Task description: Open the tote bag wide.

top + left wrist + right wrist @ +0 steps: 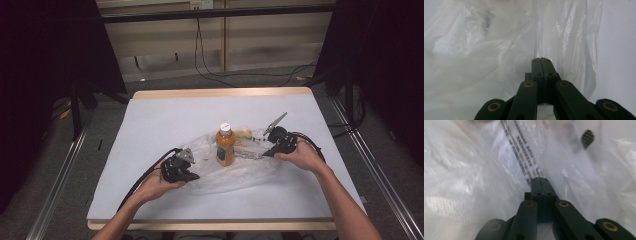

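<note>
Left hand-held gripper (pixel 192 176): I have its jaws pressed together on the near-left edge of the plastic bag (pixel 240 172); from the left gripper view (pixel 540 60) I see film bunched at the tips, so I judge it pinched there to anchor that side
Plastic bag: clear, crumpled, spread flat on the middle of the counter (pixel 150 125); I read it as stretched between my two grips so the mouth stays workable
Bottle (pixel 225 145): orange drink, white cap, upright at the bag's middle, between the two grippers; whether it stands inside the film or on top of it I cannot tell
Yellowish item (pixel 244 133): just behind and right of the bottle, in the bag area, too small for me to identify
Right hand-held gripper (pixel 264 152): jaws closed on the bag's right edge; in the right gripper view (pixel 540 179) a printed strip of the film runs straight into the tips, so I judge this side held taut against the left
</note>
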The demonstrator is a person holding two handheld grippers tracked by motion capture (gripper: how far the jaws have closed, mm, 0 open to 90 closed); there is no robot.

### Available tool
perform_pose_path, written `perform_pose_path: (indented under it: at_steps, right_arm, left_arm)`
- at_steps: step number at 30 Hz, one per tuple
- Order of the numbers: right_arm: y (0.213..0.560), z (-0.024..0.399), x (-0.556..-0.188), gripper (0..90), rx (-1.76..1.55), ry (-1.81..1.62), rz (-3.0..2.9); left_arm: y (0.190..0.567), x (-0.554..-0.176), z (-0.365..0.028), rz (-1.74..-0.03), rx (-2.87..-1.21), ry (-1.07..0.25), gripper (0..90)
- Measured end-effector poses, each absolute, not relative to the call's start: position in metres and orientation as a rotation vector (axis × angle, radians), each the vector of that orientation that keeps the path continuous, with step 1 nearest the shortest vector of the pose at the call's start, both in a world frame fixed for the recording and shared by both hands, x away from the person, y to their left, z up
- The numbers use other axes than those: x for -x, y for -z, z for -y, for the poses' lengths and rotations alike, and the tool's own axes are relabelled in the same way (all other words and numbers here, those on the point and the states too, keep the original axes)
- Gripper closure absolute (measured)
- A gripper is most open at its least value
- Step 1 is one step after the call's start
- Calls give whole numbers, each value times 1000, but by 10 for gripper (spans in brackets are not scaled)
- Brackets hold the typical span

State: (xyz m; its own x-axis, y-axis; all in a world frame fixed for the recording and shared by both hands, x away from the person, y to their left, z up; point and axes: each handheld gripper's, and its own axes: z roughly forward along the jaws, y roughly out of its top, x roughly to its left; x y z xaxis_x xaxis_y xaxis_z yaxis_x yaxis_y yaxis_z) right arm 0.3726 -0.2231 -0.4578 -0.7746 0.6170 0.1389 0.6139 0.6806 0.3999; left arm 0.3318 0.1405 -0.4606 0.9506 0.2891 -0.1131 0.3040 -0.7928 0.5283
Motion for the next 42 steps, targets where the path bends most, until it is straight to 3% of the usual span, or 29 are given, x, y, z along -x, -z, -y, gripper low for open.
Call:
perform_pose_path:
  at_steps: [8,13,20,27,29,39,42]
  right_arm:
    - [457,222,-375,900,-1057,-775,-2865]
    - [453,206,-385,900,-1041,-810,-2853]
    - [459,180,-392,900,-1010,-817,-2870]
    - [463,182,-374,900,-955,-836,-2903]
    - [462,186,-365,900,-922,-816,-2920]
    - [459,217,-338,900,-865,-746,-2983]
    - [457,219,-333,900,-856,-723,-3005]
  left_arm:
    - [439,-339,-136,-396,-2417,18,900]
    - [418,-371,-115,-409,-2371,-21,900]
    - [429,-428,-99,-588,-2280,-9,900]
    - [458,-462,-98,-718,-2382,-31,900]
    - [470,-461,-97,-819,-2336,-64,900]
    - [468,-462,-114,-834,-2417,-167,900]
    - [466,-456,-115,-822,-2339,-145,900]
